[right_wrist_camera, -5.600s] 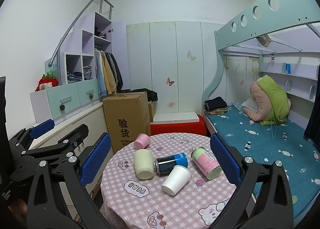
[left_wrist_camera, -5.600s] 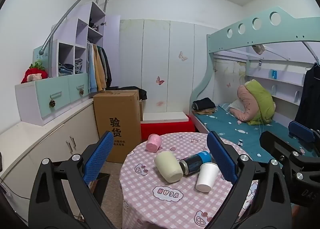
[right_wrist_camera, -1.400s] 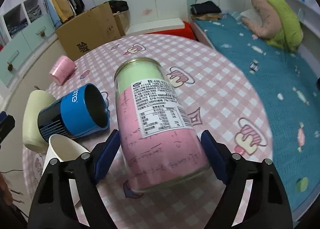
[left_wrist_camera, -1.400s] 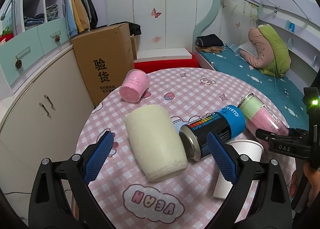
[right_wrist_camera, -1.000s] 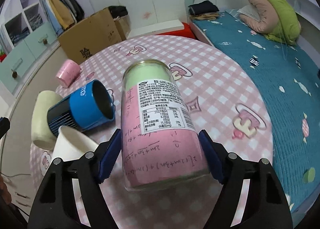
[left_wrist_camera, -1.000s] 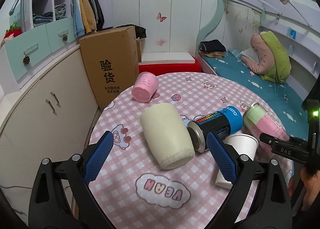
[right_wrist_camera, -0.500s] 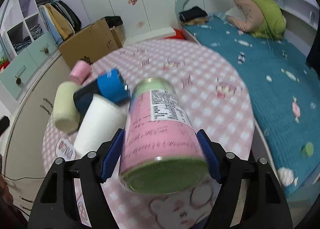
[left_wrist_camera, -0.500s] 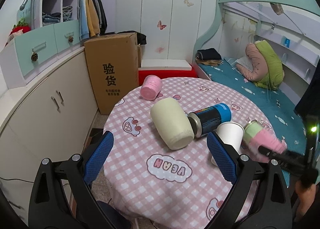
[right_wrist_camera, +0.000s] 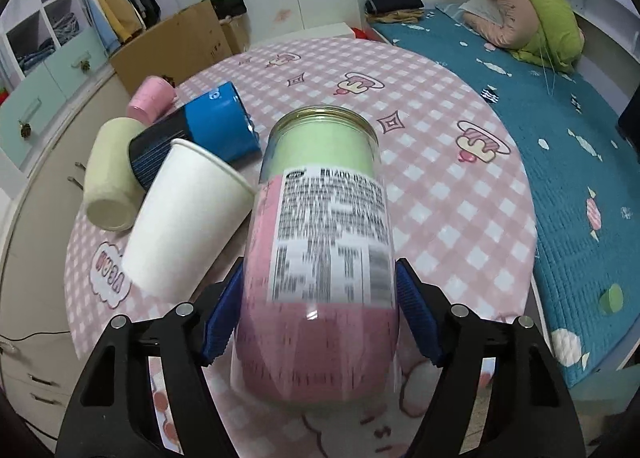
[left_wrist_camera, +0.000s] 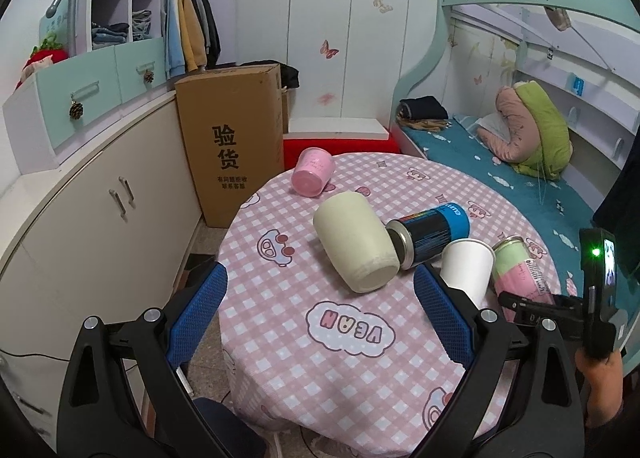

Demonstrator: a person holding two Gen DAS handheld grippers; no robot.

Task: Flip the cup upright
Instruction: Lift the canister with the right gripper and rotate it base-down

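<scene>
Right wrist view: right claw [right_wrist_camera: 318, 316] grips the pink-and-green labelled cylindrical cup [right_wrist_camera: 320, 258], tilted near the bench's [right_wrist_camera: 460, 218] right edge; next, stand it vertical. Left claw [left_wrist_camera: 320, 312] hangs wide, empty.

My round table [left_wrist_camera: 320, 370] wears a pink checked cloth printed with cartoons. On it lie a pink cup [left_wrist_camera: 313, 177] near the far edge, a cream cup [left_wrist_camera: 354, 246] on its side in the middle, and a blue can [left_wrist_camera: 432, 232] touching the cream cup's mouth end. A white paper cup [left_wrist_camera: 466, 268] stands upside down beside the can (whether they touch, I can't tell).
</scene>
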